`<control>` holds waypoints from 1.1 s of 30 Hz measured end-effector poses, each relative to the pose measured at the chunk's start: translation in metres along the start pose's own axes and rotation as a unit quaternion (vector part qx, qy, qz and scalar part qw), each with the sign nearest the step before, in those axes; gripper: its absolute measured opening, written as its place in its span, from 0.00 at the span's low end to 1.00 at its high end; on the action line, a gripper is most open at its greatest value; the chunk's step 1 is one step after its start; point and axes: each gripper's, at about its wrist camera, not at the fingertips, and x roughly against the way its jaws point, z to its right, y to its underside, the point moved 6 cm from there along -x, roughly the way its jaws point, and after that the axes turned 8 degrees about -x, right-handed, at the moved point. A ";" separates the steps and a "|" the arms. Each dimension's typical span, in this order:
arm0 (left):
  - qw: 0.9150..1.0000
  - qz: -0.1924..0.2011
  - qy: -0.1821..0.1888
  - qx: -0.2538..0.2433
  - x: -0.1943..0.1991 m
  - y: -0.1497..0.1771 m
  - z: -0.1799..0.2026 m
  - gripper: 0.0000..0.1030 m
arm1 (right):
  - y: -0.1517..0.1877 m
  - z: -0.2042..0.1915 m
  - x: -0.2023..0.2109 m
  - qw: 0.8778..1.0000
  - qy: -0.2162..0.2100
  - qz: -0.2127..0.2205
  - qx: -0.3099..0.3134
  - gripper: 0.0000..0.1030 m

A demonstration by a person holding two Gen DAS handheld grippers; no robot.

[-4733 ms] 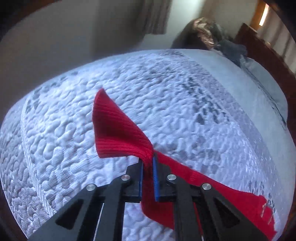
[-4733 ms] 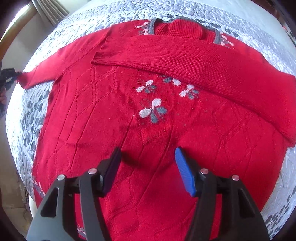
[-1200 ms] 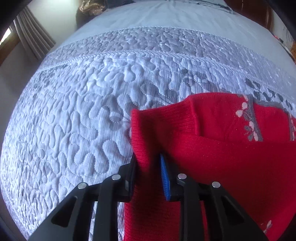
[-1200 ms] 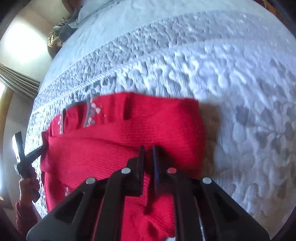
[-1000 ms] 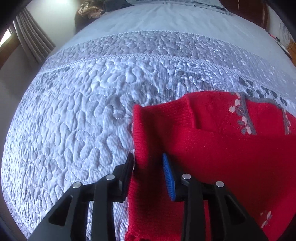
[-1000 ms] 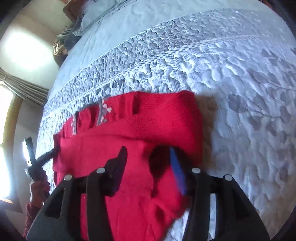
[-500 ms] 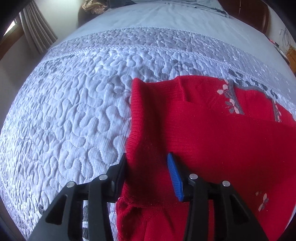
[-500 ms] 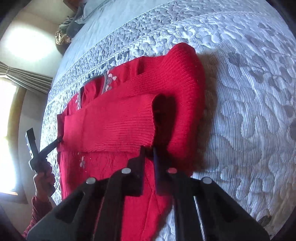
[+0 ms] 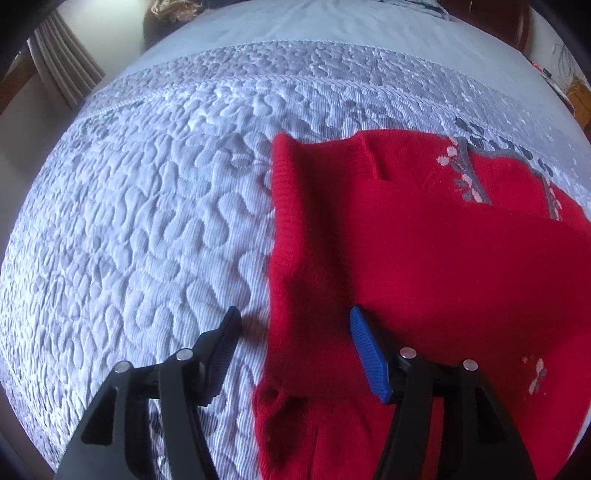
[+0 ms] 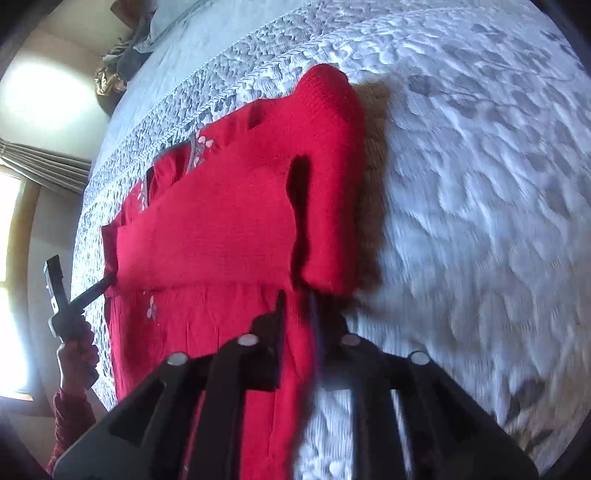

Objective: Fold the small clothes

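Observation:
A red knitted sweater with a grey collar and pink flowers lies on the quilted grey-white bedspread, both sleeves folded across its chest. My left gripper hovers over the sweater's left folded edge. Its jaws are opening wide, the cloth lying loose below them. In the right wrist view the sweater stretches from left to centre. My right gripper is at its right side below the folded sleeve, blurred. Its jaws are opening by a narrow gap, with red cloth showing between them. A hand holds the left gripper at the far edge.
A heap of clothes and pillows lies at the bed's far end. Curtains and a bright window stand to the left. A dark wooden headboard is at the top right. Bare quilt spreads right of the sweater.
The left jaws let go of the folded sleeve and spread wide. The right gripper opened, shut, then began to part, sliding down along the sweater's right side.

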 end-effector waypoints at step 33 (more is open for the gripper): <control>0.993 -0.043 0.114 0.007 0.110 0.295 0.000 0.51 | 0.305 0.001 0.037 0.994 -0.063 -0.082 0.025 0.08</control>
